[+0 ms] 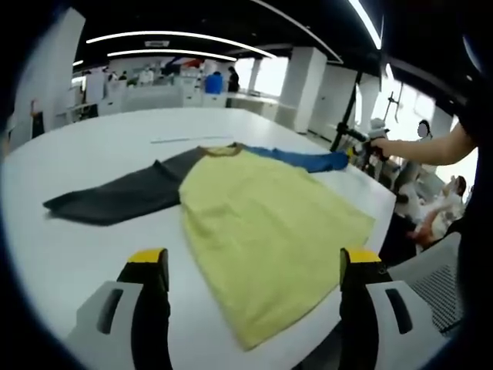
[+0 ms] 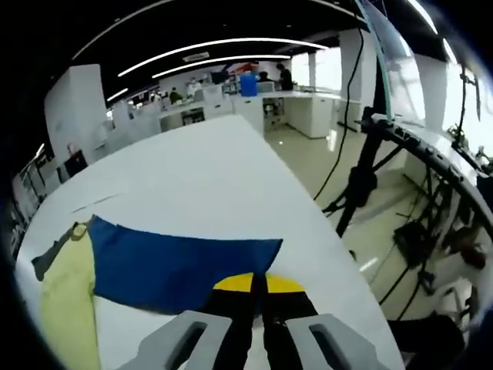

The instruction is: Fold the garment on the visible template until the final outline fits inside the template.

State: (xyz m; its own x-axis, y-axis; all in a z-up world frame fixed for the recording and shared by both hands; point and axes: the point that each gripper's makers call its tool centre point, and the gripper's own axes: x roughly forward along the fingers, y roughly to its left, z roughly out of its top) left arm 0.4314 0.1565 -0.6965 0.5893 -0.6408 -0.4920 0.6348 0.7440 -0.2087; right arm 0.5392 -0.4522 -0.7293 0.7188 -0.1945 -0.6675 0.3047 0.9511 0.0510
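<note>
A garment (image 1: 254, 223) is lying spread on the white table (image 1: 85, 169), its yellow body facing up, a dark grey sleeve (image 1: 115, 196) stretching one way and a blue sleeve (image 1: 304, 159) the other. The left gripper (image 1: 254, 266) is hovering with jaws wide apart (yellow tips showing). The right gripper (image 1: 362, 148) is meeting the blue cuff.

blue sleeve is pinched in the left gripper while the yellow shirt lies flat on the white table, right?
Not quite: the right gripper pinches the blue sleeve, as the right gripper view shows. The left gripper hangs open above the yellow shirt, which does lie flat on the white table.
</note>
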